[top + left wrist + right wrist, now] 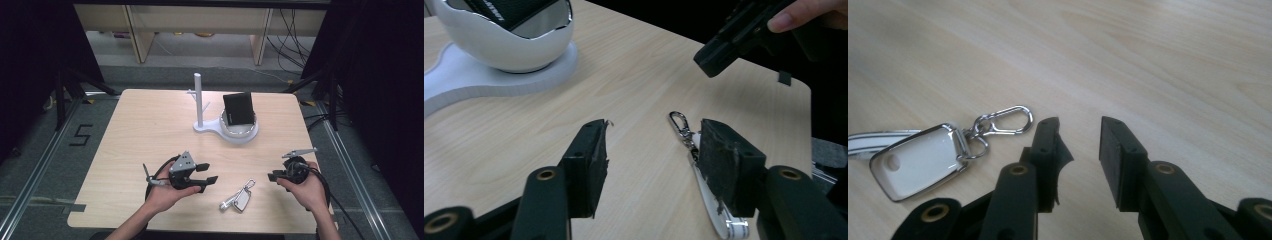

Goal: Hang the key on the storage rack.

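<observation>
A white key fob [243,199] with a silver carabiner and a white strap lies on the wooden table [150,130] near the front, between my two grippers. My left gripper [208,173] is just left of it, open, with nothing between the jaws. In the left gripper view the carabiner [679,124] lies on the table beyond the left gripper [654,127]. My right gripper [272,176] hovers just right of the fob, jaws pointing left. In the right gripper view the fob [918,162] lies left of the right gripper [1079,125], which is open with a narrow, empty gap.
A white stand with an upright post [198,100] and side hooks sits at the table's far middle. Its round bowl [241,134] holds a black box [238,108]. The bowl [509,47] appears at the upper left of the left gripper view.
</observation>
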Demonstrator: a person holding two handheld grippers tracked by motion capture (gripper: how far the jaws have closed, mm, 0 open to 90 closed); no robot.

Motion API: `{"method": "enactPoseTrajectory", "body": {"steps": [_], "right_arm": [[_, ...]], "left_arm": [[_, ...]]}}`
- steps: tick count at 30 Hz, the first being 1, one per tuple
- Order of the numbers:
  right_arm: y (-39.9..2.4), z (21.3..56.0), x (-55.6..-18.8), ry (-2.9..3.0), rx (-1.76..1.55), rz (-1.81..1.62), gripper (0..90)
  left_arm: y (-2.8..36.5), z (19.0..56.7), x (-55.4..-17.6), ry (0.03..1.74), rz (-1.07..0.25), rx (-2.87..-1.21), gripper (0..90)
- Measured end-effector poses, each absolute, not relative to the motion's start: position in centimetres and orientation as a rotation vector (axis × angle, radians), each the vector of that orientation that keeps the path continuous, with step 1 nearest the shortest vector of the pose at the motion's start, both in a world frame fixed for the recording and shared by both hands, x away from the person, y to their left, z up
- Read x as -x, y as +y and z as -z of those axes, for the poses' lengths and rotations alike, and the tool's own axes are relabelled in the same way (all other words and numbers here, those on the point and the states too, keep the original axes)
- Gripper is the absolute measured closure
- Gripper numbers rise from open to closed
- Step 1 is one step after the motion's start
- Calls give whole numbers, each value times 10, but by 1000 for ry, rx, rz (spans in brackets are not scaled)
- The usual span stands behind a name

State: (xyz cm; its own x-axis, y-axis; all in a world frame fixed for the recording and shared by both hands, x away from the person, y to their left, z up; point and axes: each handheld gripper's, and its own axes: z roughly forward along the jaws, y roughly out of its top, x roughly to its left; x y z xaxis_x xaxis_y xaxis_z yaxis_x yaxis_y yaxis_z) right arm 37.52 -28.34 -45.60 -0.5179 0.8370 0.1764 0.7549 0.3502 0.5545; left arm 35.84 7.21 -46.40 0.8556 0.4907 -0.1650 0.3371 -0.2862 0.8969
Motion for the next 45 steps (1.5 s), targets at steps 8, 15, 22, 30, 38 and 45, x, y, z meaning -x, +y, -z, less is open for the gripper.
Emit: {"method": "enactPoseTrajectory", "body": {"steps": [8,15,22,30,38,45], "right_arm": [[-265,460,-383,2695,-1299,-759,823],[-249,464,-401,2953,-706,-612,647],[-236,468,-417,3042,-563,-476,605],[-228,467,-432,3008,-720,-542,775],[-222,472,-433,3019,-732,-568,767],[-221,479,-427,2981,-848,-590,779]], "left_arm": [[66,467,-356,598,-158,-1927,476],[69,471,-355,617,-166,-1931,467],[79,473,-355,645,-180,-1923,457],[85,478,-354,661,-171,-1905,453],[88,479,-354,663,-177,-1908,452],[88,480,-354,659,-171,-1910,452]]}}
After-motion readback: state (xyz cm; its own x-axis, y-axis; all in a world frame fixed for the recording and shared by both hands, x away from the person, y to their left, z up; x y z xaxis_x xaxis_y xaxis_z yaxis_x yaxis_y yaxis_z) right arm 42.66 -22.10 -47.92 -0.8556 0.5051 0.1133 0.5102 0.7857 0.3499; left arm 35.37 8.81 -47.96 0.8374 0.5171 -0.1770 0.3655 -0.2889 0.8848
